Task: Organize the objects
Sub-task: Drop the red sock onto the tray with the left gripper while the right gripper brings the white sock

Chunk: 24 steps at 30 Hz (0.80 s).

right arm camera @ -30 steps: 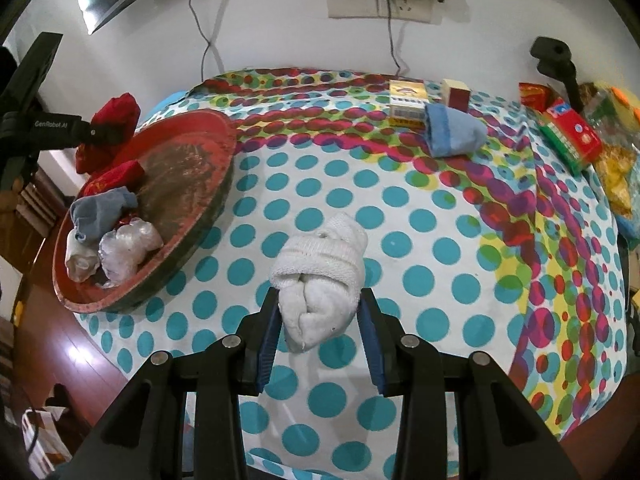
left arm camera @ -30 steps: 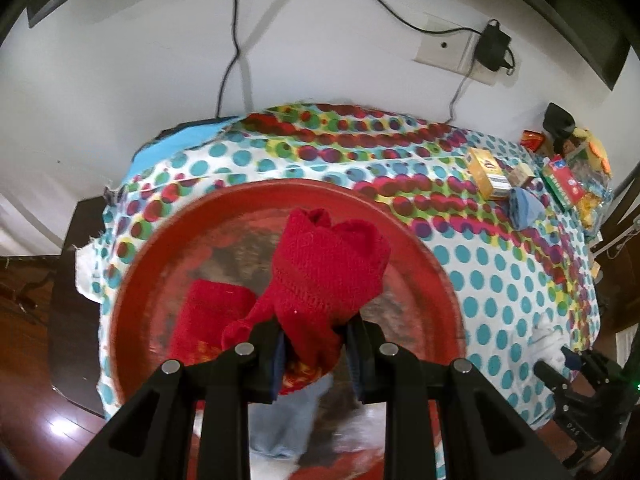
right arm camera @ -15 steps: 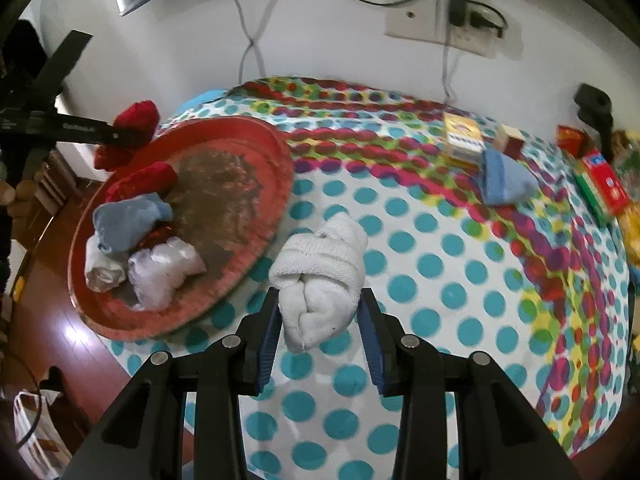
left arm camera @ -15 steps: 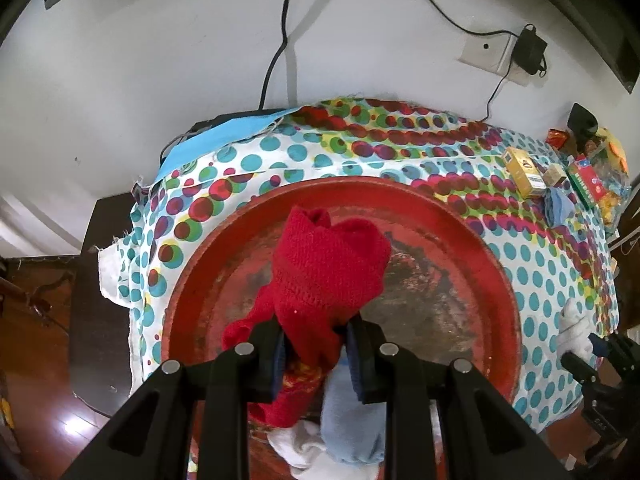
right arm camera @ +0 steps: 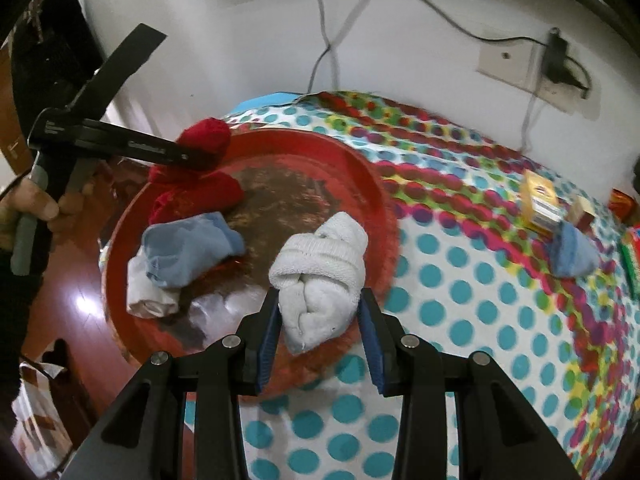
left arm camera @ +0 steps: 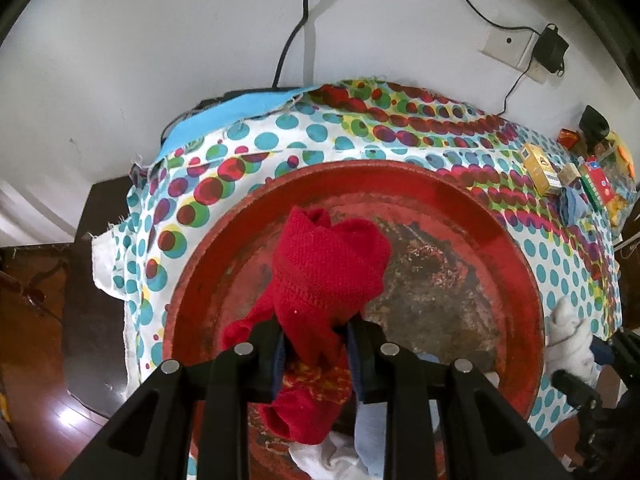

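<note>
While both claws carried rolled socks, the red tray (right arm camera: pixel 372 184) lay at the near-left end of the dotted cloth (right arm camera: pixel 460 280) on the bench. The left claw (left arm camera: pixel 316 344) was pinched tight on a red sock roll (left arm camera: pixel 328 264), which hung right over the tray's worn middle, so its drop looked like a matter of straight down. The right claw (right arm camera: pixel 318 320) was closed on a white sock roll (right arm camera: pixel 320 268), the roll standing lengthways between the pads, its folded end pointing away from the camera. That roll hovered above the tray's near-right rim, the open floor of the tray lying just ahead and to the left of it. A red bundle (right arm camera: pixel 200 196), a pale blue sock (right arm camera: pixel 188 248) and a white one (right arm camera: pixel 148 296) sat in the tray's left part. Another blue sock (right arm camera: pixel 572 256) rested well apart, beside a yellow box (right arm camera: pixel 540 204); the right claw seemed nearer to it.
</note>
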Each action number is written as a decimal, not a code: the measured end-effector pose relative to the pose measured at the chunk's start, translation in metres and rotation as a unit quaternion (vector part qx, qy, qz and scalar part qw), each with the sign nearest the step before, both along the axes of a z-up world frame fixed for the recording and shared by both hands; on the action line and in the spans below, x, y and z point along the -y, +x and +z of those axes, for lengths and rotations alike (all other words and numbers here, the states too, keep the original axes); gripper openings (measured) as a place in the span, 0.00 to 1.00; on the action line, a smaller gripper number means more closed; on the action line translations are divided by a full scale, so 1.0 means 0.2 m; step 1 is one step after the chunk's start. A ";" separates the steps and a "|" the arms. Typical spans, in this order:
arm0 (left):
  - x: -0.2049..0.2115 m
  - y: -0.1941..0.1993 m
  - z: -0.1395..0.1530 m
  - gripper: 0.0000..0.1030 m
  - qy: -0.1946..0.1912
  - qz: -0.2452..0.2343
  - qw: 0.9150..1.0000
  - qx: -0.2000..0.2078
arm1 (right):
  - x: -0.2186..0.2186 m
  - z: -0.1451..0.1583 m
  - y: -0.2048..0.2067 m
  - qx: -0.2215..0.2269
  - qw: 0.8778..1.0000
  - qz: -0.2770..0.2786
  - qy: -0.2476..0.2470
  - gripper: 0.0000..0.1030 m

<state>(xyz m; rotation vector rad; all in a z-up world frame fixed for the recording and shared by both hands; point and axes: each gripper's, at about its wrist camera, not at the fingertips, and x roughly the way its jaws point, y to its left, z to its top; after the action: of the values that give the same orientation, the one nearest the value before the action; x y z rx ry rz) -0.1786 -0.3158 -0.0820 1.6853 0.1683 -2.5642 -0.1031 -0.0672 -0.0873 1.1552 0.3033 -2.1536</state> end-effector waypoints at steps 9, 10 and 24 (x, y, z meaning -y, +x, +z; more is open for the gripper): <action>0.01 0.00 -0.08 0.27 -0.005 0.003 1.000 0.010 | 0.15 -0.08 -0.06 0.014 1.000 0.012 0.018 0.35; 0.01 0.00 -0.08 0.27 -0.007 0.004 1.000 0.010 | 0.16 -0.09 -0.07 0.015 1.000 0.013 0.019 0.35; -0.03 0.06 -0.05 0.38 -0.070 0.034 0.997 -0.003 | 0.22 -0.19 -0.14 0.023 0.999 0.008 0.043 0.35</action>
<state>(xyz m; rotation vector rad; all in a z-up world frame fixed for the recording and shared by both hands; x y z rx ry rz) -0.1671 -0.3107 -0.0923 1.5941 0.0439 -2.4703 -0.1312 -0.1111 -0.1252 1.2432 0.3865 -2.1150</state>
